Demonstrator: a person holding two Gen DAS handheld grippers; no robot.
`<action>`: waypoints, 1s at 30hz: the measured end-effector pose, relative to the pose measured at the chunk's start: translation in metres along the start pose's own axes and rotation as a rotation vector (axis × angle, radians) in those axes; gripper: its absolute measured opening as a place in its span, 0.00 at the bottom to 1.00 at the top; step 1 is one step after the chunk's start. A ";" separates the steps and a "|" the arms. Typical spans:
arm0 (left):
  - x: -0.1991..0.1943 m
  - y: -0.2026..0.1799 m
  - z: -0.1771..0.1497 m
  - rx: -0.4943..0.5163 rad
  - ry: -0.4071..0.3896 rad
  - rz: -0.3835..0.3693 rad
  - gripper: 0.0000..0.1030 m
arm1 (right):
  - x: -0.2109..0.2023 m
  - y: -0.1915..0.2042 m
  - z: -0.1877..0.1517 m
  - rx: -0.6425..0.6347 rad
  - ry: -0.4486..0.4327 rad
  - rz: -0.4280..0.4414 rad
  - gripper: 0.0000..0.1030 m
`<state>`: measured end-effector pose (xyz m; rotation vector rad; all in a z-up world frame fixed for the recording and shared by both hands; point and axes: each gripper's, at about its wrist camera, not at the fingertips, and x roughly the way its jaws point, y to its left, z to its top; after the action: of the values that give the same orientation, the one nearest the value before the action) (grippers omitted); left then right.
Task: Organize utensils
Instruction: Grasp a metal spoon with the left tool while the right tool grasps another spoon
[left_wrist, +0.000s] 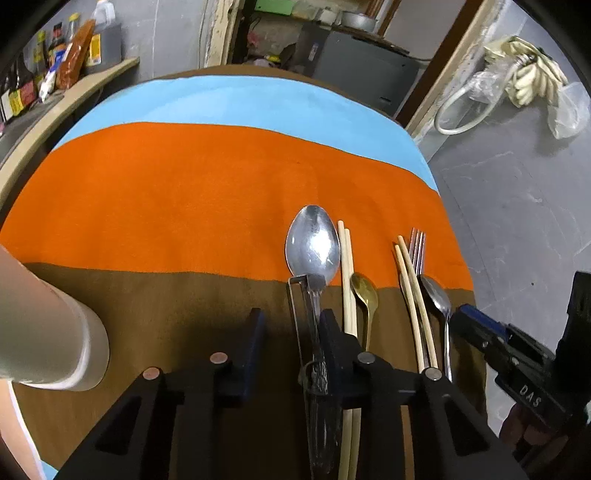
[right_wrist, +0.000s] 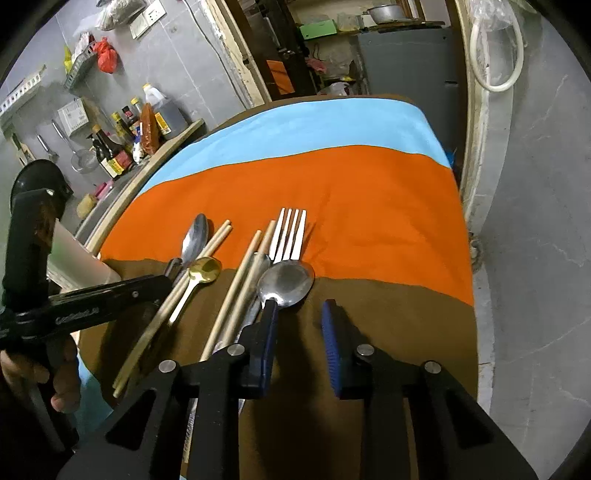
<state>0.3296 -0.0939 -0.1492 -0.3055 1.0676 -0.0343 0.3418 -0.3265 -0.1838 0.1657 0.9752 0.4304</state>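
A large steel spoon (left_wrist: 313, 243) lies on the striped cloth (left_wrist: 184, 184), its handle running back between my left gripper's fingers, close by the right one. The left gripper (left_wrist: 291, 317) is open, and the left pad stands well clear of the handle. To the right lie a chopstick pair (left_wrist: 347, 280), a gold spoon (left_wrist: 364, 295), a second chopstick pair (left_wrist: 413, 302), a fork (left_wrist: 417, 251) and a smaller steel spoon (right_wrist: 286, 282). My right gripper (right_wrist: 300, 304) is open over bare brown cloth. Its left fingertip (right_wrist: 269, 317) is at that spoon's neck.
A beige cup (left_wrist: 55, 332) stands at the table's left near the left gripper. A counter with sauce bottles (right_wrist: 110, 155) runs along the left side. The cloth's right edge (right_wrist: 465, 258) drops to the grey floor. A person's hand (right_wrist: 59, 376) holds the left gripper.
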 end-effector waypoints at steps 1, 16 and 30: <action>0.001 0.001 0.001 -0.005 0.008 -0.005 0.27 | 0.000 0.000 0.000 0.000 0.004 0.014 0.21; 0.014 0.015 0.016 -0.047 0.113 -0.063 0.20 | 0.021 -0.006 0.003 0.033 0.104 0.160 0.21; 0.005 0.010 0.003 -0.045 0.076 -0.130 0.13 | 0.027 -0.013 -0.001 0.158 0.090 0.194 0.02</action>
<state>0.3330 -0.0841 -0.1546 -0.4171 1.1237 -0.1394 0.3577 -0.3270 -0.2096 0.3886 1.0860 0.5425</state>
